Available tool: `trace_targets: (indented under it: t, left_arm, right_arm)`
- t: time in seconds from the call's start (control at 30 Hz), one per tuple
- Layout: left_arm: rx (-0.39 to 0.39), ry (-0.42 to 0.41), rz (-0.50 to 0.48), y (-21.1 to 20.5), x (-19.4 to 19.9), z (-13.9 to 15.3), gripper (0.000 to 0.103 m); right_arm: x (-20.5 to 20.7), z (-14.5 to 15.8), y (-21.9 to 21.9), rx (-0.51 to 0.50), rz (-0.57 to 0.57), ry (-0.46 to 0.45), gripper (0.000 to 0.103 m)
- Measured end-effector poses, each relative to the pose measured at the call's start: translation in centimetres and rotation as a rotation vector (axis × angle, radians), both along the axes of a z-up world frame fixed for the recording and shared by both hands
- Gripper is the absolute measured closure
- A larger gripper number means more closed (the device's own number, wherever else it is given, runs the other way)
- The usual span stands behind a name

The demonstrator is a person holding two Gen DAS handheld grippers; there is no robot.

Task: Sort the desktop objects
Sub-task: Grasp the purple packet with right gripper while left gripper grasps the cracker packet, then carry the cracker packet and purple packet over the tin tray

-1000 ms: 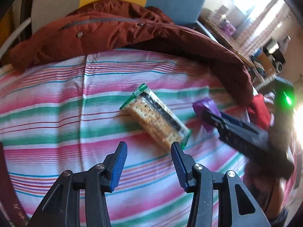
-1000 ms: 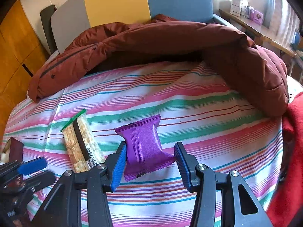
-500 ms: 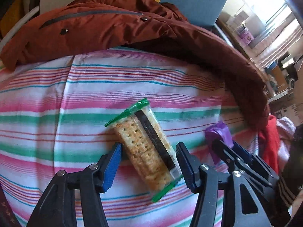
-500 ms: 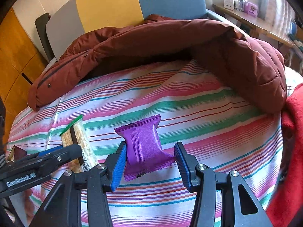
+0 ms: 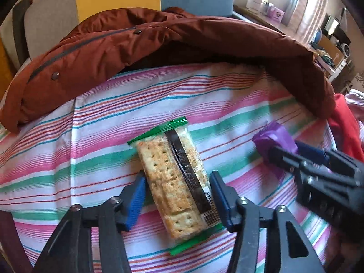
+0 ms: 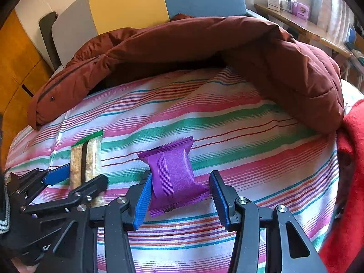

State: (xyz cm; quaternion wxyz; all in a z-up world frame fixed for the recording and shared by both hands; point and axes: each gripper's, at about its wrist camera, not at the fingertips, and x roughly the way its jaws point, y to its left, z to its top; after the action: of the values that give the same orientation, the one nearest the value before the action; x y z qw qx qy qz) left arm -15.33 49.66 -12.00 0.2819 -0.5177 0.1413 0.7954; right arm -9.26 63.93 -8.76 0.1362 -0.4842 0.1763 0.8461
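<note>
A clear cracker pack (image 5: 175, 177) with green ends lies on the striped cloth (image 5: 91, 136). My left gripper (image 5: 177, 195) straddles its near half and its jaws are closing, the blue pads just beside the pack's sides without squeezing it. To the right lies a purple snack packet (image 6: 175, 177). My right gripper (image 6: 179, 193) is shut on it, the left pad against its side and the right pad at its lower corner. The left wrist view shows the right gripper (image 5: 279, 150) with the purple packet (image 5: 273, 134) at its tips. The right wrist view shows the left gripper (image 6: 75, 179) over the cracker pack (image 6: 87, 157).
A rust-brown padded jacket (image 5: 159, 45) lies across the far side of the cloth and curls down its right edge. Red fabric (image 6: 350, 159) sits at the right. Coloured panels (image 6: 127, 2) stand behind, and a wooden shelf (image 6: 302, 22) with small boxes is far right.
My left gripper has come forward over the cracker pack, which now sits between its jaws instead of ahead of them. The right gripper and purple packet have stayed put.
</note>
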Motion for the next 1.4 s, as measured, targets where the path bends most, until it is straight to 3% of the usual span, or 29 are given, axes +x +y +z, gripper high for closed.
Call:
trace_targets:
  t: [0.2,0.6,1.03,1.4]
  left_arm:
    - [0.030,0.019,0.000,-4.1,1.6,0.3,0.053]
    - [0.030,0.107,0.079,-12.7,5.1,0.4,0.053]
    - [0.078,0.178,0.126,-18.4,6.5,4.8,0.053]
    - [0.114,0.236,0.140,-21.1,7.6,7.5,0.053]
  right_arm:
    - [0.1,0.0,-0.4,0.006,0.024,0.001,0.052]
    - [-0.6,0.0,-5.3,-0.010,0.193,0.029,0.052]
    - [-1.0,0.2,-10.7,0.002,0.361,0.033,0.052]
    - [-1.6,-0.1,-13.2,0.021,0.395,0.019,0.053]
